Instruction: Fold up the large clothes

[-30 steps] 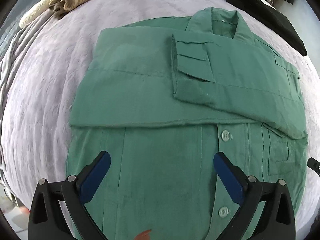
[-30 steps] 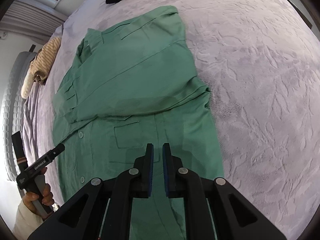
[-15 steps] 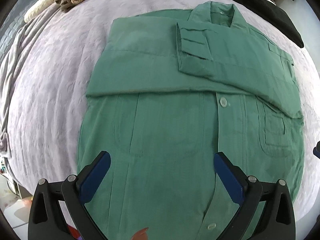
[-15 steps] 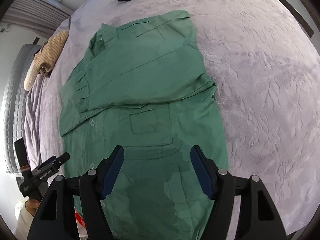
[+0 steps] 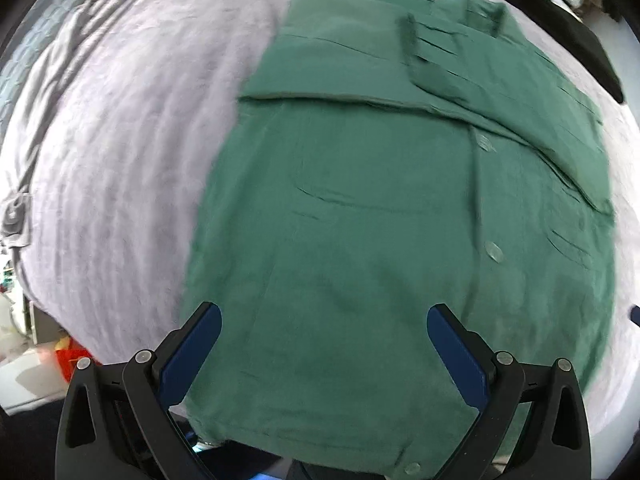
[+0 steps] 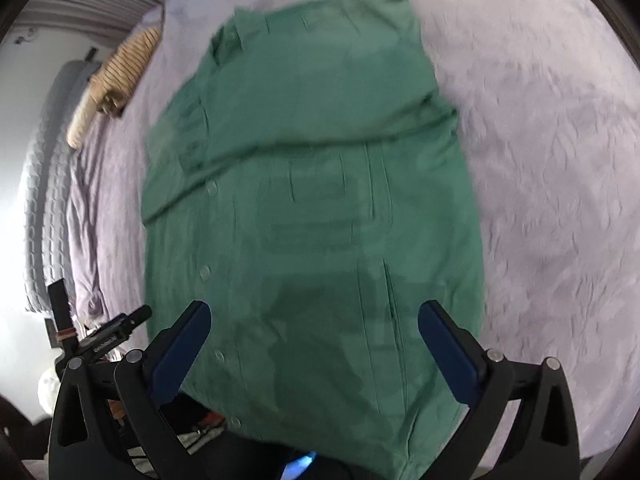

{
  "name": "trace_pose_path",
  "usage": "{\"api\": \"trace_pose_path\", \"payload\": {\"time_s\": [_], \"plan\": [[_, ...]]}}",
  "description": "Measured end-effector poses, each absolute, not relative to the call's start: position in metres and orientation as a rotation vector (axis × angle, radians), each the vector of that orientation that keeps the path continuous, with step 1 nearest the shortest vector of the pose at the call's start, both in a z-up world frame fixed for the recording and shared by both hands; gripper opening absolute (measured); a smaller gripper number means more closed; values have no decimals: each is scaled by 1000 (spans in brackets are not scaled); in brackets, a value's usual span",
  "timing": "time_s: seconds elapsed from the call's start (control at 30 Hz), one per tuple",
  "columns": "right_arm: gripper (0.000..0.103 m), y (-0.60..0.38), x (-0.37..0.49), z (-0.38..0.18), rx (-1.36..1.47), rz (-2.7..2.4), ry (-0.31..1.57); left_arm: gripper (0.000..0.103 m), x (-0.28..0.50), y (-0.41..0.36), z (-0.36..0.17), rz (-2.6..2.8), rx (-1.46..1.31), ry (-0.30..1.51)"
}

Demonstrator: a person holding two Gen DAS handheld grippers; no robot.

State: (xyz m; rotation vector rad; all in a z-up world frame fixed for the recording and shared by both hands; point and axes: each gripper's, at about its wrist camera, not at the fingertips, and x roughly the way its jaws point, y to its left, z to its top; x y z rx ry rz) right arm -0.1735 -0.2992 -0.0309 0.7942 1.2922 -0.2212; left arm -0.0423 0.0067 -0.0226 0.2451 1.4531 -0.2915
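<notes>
A large green button-up shirt (image 5: 380,220) lies flat on a lilac bedspread (image 5: 120,140), front up, with both sleeves folded across the chest below the collar. Its hem hangs at the near edge of the bed. My left gripper (image 5: 324,344) is open and empty above the hem on the shirt's left side. In the right wrist view the shirt (image 6: 320,208) fills the middle, and my right gripper (image 6: 314,340) is open and empty above the hem on the right side. The left gripper's tool (image 6: 108,336) shows at the lower left there.
A folded striped beige garment (image 6: 116,76) lies at the far left of the bed. Dark clothes (image 5: 560,28) lie at the far right corner. The lilac bedspread (image 6: 552,160) stretches to the right of the shirt. The bed's near edge and the floor show below.
Both grippers have drawn back toward the shirt's hem. The right gripper, shut a second ago, has opened wide. The left gripper stayed open.
</notes>
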Motion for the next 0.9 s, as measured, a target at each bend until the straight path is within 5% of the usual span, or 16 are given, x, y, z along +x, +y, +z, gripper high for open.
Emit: {"api": "trace_pose_path", "payload": {"time_s": [0.9], "plan": [[103, -298, -202, -65, 926, -311, 1362, 103, -47, 11, -29, -436, 349, 1471]]}}
